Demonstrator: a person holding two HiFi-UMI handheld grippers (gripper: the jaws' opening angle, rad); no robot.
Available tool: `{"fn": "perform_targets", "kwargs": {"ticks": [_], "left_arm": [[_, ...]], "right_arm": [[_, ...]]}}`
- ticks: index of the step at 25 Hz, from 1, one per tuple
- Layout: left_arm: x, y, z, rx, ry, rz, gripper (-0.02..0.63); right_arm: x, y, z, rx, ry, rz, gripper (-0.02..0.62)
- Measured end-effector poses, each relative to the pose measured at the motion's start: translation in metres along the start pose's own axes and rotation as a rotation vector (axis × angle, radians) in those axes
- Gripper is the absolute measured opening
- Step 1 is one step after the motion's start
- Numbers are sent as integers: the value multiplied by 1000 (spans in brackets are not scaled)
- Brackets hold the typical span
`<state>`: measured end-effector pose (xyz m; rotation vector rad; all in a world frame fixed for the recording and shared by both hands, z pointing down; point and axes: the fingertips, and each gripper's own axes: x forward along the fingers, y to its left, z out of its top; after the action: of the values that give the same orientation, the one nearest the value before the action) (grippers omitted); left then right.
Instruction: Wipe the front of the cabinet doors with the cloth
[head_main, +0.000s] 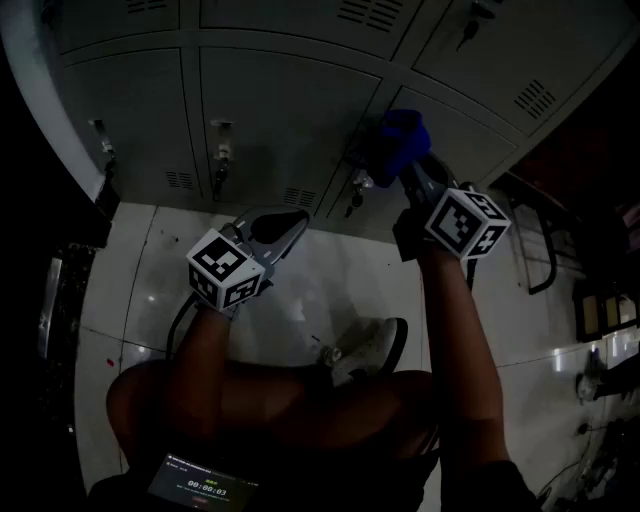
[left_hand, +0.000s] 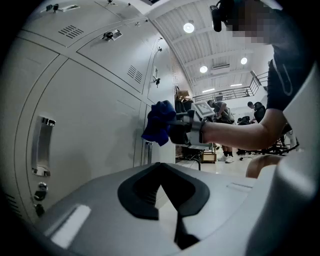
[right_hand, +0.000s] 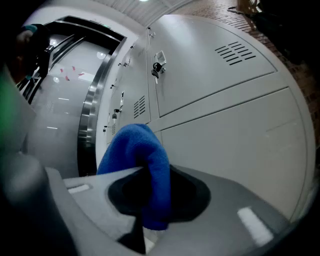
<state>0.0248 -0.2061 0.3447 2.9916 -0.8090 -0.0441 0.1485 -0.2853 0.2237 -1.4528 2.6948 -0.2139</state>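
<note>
The blue cloth (right_hand: 137, 150) is pinched in the right tongs (right_hand: 150, 202), which are closed on its middle. It is doubled over, its rounded fold bulging past the tips and a loose tail hanging down between the jaws. In the head view its long axis runs along the tongs toward 11 o'clock, at the grey locker door (head_main: 270, 110). Whether the fold touches the metal cannot be told. The cloth sits at 1 o'clock, near a key (head_main: 355, 200) in a lock. The left tongs (head_main: 275, 225) are empty with tips together, at 9 o'clock over the white floor tiles (head_main: 330, 280). Print on the lit screen (head_main: 205, 487) at 6 o'clock is too small to read.
</note>
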Motion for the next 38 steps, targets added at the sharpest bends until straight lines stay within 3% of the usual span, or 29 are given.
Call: {"fn": "perform_targets", "kwargs": {"ticks": [6,12,33,38], "left_arm": [[3,0,-3,8,2,-17,5],[4,-1,-7,9,12,-24,6],[11,-7,-18,22,53,-38,5],[11,-7,-18,19,55,-40,6]], "right_arm": [[27,-14,14,29,32,-22,72],[10,-34,18,-6,40,-62,72],[-129,-195,43,-41,11,-473,72],[-136,-185,37,-5,-12,-461,72]]}}
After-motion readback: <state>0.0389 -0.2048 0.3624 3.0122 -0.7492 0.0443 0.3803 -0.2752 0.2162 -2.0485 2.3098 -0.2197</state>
